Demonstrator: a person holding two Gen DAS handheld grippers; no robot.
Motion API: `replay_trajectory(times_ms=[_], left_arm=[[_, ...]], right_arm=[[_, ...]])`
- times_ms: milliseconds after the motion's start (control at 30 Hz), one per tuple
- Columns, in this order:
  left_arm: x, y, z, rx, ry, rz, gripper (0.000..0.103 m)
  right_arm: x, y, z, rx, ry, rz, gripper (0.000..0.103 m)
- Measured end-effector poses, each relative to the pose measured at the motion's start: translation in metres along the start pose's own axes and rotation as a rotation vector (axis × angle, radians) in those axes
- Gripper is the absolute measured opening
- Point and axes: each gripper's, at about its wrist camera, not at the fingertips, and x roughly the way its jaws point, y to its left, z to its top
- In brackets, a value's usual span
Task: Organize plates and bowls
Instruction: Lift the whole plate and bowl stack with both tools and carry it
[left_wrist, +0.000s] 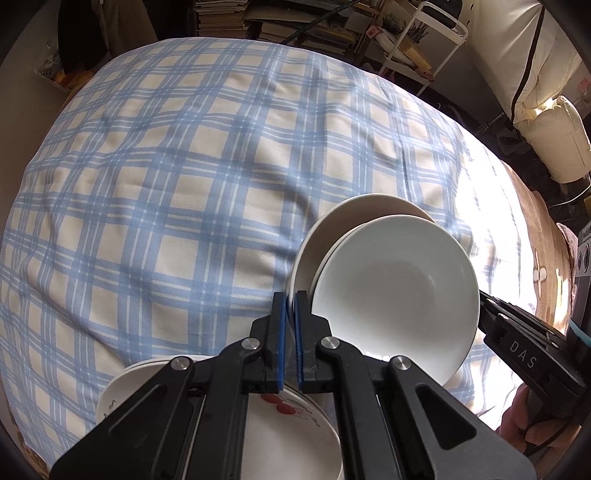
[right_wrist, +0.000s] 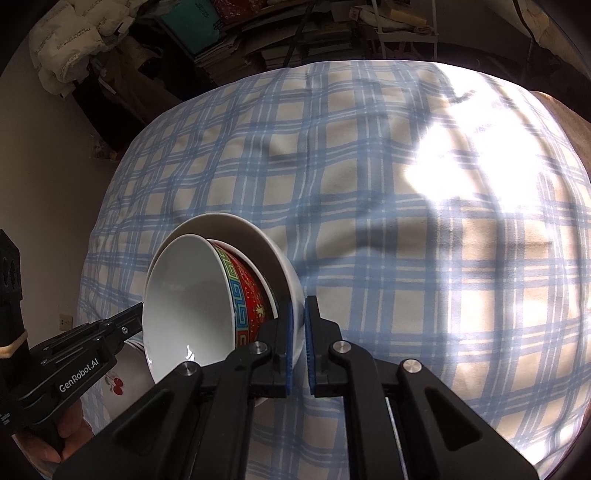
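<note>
Left wrist view: left gripper (left_wrist: 290, 325) jaws pinch the rim of a tilted white bowl stack (left_wrist: 391, 284) above the plaid-covered desk (left_wrist: 166, 184). Right gripper (right_wrist: 298, 332) clamps the outer white bowl (right_wrist: 269, 254), with the red-patterned bowl (right_wrist: 247, 295) nested inside. Cherry-print plates (left_wrist: 291, 439) lie below.

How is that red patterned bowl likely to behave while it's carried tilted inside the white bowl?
The red patterned bowl looks like glazed ceramic, so probably slippery and breakable. It sits loose and tilted inside the white bowl, so it could slide out. Both grippers, left and right, pinch only the outer rim.
</note>
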Motion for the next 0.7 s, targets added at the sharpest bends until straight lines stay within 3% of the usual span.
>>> replay_trajectory(times_ms=[567, 700], left_arm=[[0.0005, 0.0045, -0.0017, -0.052, 0.007, -0.009, 0.003], [0.0005, -0.0019, -0.0013, -0.018, 0.010, 0.024, 0.003]], right_arm=[[-0.0020, 0.0035, -0.0024, 0.007, -0.022, -0.032, 0.010], [-0.0029, 0.0030, -0.0053, 0.019, -0.043, -0.038, 0.010]])
